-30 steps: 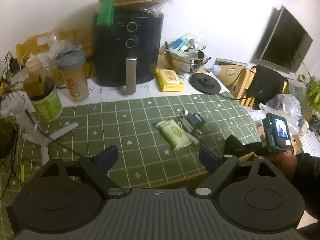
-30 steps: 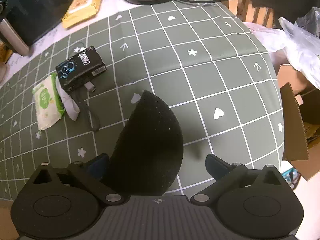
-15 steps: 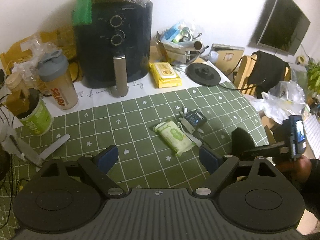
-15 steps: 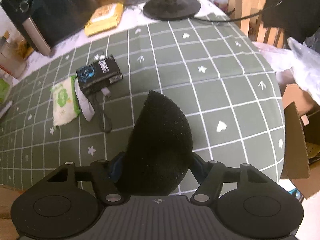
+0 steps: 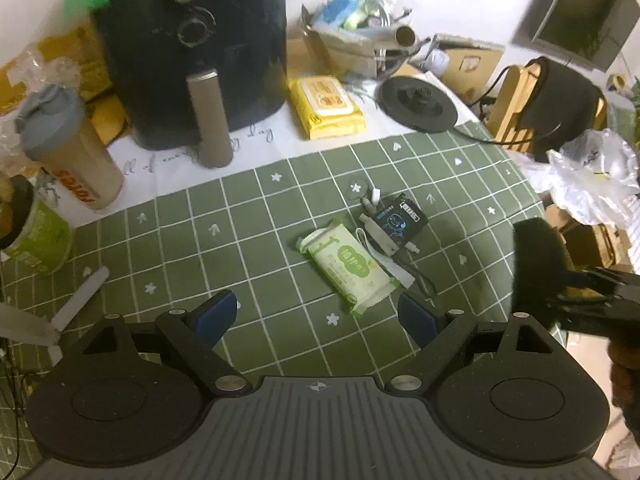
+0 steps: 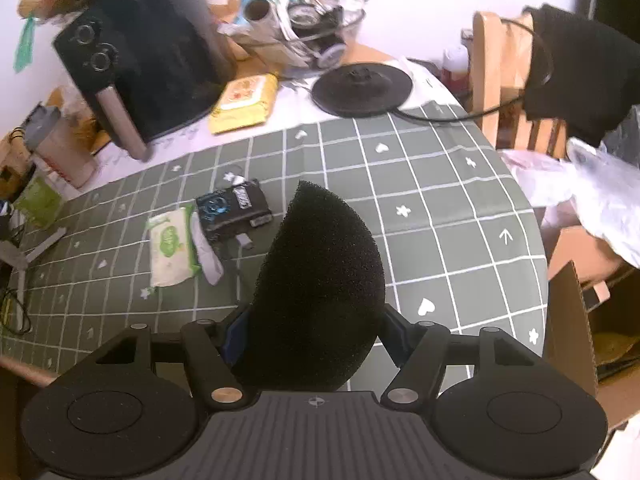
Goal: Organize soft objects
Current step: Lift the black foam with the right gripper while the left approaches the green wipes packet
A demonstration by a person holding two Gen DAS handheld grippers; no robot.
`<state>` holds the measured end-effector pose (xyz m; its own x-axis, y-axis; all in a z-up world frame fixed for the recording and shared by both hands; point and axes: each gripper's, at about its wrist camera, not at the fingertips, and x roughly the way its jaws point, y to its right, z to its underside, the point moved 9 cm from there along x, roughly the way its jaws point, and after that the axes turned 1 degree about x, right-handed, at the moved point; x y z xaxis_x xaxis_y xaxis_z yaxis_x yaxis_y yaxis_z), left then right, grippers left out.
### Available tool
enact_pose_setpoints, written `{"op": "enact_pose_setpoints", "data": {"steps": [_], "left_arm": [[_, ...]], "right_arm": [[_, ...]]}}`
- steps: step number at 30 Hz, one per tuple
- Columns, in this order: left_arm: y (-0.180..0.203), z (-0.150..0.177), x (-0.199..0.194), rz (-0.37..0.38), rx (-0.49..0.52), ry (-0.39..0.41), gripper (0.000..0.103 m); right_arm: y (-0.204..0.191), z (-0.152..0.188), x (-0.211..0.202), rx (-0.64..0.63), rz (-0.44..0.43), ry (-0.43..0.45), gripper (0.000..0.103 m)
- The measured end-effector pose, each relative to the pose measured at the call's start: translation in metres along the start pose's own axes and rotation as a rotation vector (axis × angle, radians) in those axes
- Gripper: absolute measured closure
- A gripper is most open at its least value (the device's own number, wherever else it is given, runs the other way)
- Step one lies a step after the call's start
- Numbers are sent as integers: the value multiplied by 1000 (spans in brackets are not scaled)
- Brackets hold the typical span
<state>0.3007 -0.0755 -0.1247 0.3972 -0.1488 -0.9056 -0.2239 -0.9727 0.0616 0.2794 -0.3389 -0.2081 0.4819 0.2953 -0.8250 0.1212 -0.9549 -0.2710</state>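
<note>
Sponge (image 6: 320,300) is the black foam one, half-dome shaped, and it's pinched between the right gripper (image 6: 316,326) fingers, held up off the green checked tablecloth (image 6: 440,208). Its flat cut edge runs along the left side and the rounded bulge faces right in the right wrist view. The long axis lines up with the fingers, the pointed tip aimed away from the gripper toward the far side of the table. From the left wrist view you see it edge-on at the right, standing roughly upright over the table's right edge, so it looks pretty thin that way.

Left gripper (image 5: 316,314) has its blue pads spread wide with nothing between them, hanging above the cloth just on the near side of the green wipes pack (image 5: 348,266). That pack lies flat, long axis diagonal, with a small black packet (image 5: 400,218) and some white cable bits touching its right side.

Further back there's a black air fryer (image 5: 192,48), a yellow wipes pack (image 5: 326,106) and a round black base (image 5: 418,104) on the white part of the table.
</note>
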Motion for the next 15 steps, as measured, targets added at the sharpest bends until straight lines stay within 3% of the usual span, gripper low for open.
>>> {"op": "enact_pose_setpoints", "data": {"steps": [15], "left_arm": [[4,-16,96,11,-172,-207,15]], "right_arm": [[-4,9,-43,-7,-46,71,33]]}}
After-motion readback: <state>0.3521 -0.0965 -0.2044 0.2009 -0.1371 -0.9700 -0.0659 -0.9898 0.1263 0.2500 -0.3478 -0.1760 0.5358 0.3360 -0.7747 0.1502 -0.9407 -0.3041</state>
